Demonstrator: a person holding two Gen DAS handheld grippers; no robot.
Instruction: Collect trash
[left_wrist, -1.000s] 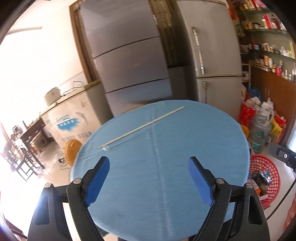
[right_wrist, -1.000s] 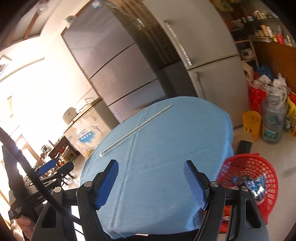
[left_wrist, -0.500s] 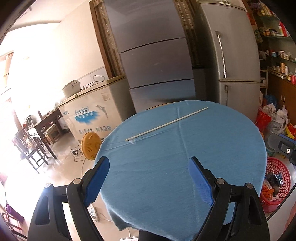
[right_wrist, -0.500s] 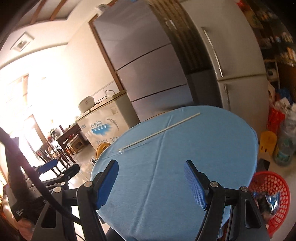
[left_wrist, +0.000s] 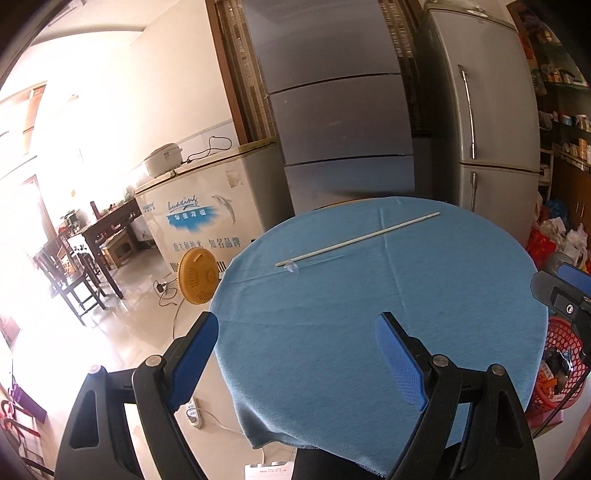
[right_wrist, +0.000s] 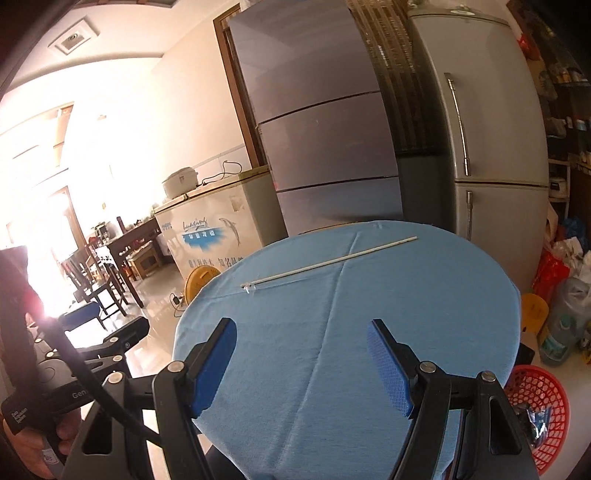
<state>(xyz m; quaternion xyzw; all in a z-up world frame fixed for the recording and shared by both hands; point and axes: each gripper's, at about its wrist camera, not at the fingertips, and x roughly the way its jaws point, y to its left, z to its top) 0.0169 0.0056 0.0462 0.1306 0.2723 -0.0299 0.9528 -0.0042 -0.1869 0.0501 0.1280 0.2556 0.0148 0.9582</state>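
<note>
Basket (left_wrist: 561, 365) slid right — blue tablecloth (left_wrist: 369, 314) (fridges (left_wrist: 332, 110) behind)

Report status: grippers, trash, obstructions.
Left gripper and right gripper open, empty. Thin white stick lies on blue tablecloth, untouched. Red mesh basket beside table. Path clear.

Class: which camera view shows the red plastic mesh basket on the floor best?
The right wrist view: the red plastic mesh basket shows most of its rim and the wrappers inside, beside the blue-clothed round table. In the left wrist view the basket is partly hidden at the frame edge behind the other gripper.
</note>
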